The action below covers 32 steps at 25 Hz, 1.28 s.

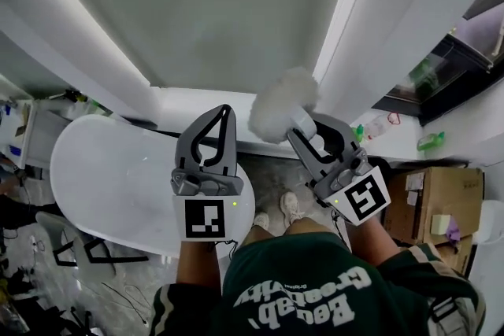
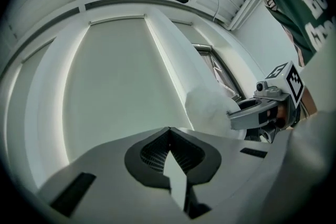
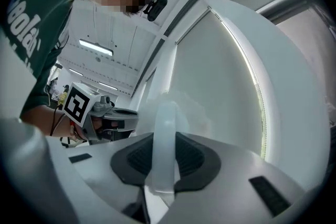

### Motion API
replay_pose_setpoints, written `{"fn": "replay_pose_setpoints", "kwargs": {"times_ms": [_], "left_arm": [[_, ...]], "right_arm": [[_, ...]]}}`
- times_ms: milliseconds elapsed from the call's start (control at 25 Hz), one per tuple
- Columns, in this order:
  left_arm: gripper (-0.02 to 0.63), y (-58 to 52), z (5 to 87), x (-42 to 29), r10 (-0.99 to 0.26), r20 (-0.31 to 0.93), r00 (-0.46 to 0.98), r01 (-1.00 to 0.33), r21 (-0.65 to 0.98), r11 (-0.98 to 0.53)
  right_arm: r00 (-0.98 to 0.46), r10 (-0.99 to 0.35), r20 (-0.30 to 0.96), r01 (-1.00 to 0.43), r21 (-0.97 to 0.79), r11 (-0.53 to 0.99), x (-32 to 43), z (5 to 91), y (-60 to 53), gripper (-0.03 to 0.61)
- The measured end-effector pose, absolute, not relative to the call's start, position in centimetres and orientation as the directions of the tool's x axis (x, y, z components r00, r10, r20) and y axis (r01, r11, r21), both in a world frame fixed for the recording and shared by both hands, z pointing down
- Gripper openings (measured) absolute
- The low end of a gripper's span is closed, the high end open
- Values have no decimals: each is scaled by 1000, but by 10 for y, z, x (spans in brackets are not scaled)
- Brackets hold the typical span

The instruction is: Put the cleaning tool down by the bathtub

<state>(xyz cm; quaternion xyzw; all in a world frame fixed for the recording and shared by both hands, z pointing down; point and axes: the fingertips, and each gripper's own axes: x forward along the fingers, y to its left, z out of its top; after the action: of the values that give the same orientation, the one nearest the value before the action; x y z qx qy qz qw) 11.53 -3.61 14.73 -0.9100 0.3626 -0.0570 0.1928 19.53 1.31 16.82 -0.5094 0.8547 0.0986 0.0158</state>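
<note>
Right gripper (image 1: 305,130): clamps smooth white handle (image 3: 163,149) of fluffy cleaning tool (image 1: 282,105) | left gripper (image 1: 225,111): jaws together, empty

The person's green shirt (image 1: 315,287) bears white lettering that seems to read "Reolab", upside down

White cleaning tool (image 1: 282,102), grey left claw (image 1: 226,112) and right claw (image 1: 309,130), black-and-white marker cubes (image 1: 206,218), dark green shirt (image 1: 315,287)
</note>
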Motion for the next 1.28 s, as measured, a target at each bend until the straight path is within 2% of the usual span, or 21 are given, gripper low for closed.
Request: {"fn": "replay_pose_setpoints", "kwargs": {"times_ms": [520, 1280], "left_arm": [[3, -54, 159, 95, -856, -13, 516, -806, -344, -481], [3, -52, 177, 76, -933, -1, 361, -877, -341, -339]], "right_arm": [[-688, -716, -118, -725, 165, 669, 193, 176, -23, 92], [-809, -581, -87, -587, 100, 803, 171, 215, -40, 91]]}}
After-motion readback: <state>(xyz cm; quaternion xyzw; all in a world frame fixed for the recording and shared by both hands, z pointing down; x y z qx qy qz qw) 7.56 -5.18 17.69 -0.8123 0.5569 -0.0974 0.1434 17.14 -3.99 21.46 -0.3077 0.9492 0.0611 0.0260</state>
